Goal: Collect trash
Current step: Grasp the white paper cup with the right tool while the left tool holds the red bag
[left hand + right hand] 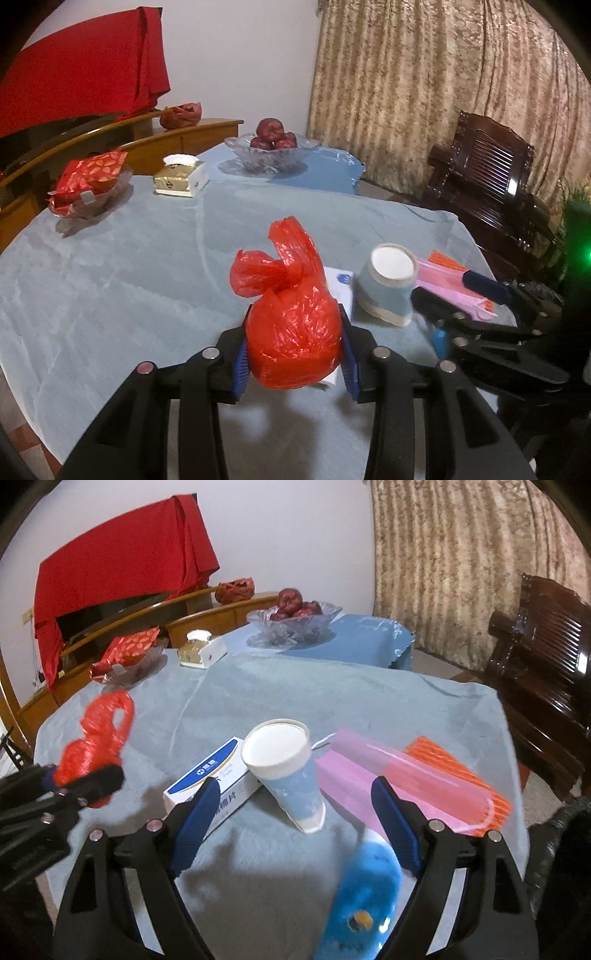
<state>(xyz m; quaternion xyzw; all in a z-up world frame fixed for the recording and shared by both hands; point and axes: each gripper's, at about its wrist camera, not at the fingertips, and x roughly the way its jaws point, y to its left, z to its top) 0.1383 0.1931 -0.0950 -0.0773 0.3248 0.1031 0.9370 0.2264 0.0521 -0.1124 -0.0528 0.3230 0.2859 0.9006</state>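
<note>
My left tongs [293,354] are clenched on a knotted red bag [291,325] of crinkly thin plastic, its round belly squeezed between the blue ribbed pads and held above the counter [110,280], its twisted handles sticking up. My right tongs [295,830] stand released and wide apart, with nothing pressed between the pads. A blurred bright blue wrapper [364,897], glossy and oblong, shows low between the right arms; I cannot tell whether it touches anything.

The counter wears a pale blue-grey cloth with a soft, napped look. On it, ahead of the right tongs, a paper cup [286,771] lies tipped, white mouth facing me, tapered sides printed pale blue, leaning against a flat blue-and-white cardboard box [207,779]. Just beside the cup lies a translucent pink plastic sleeve [399,779] over an orange ribbed sheet [450,764].

Further back sit a gold tissue box [179,179], a red foil packet [90,175] in a glass dish, and a scalloped glass bowl [271,155] of dark red apples [271,134].
</note>
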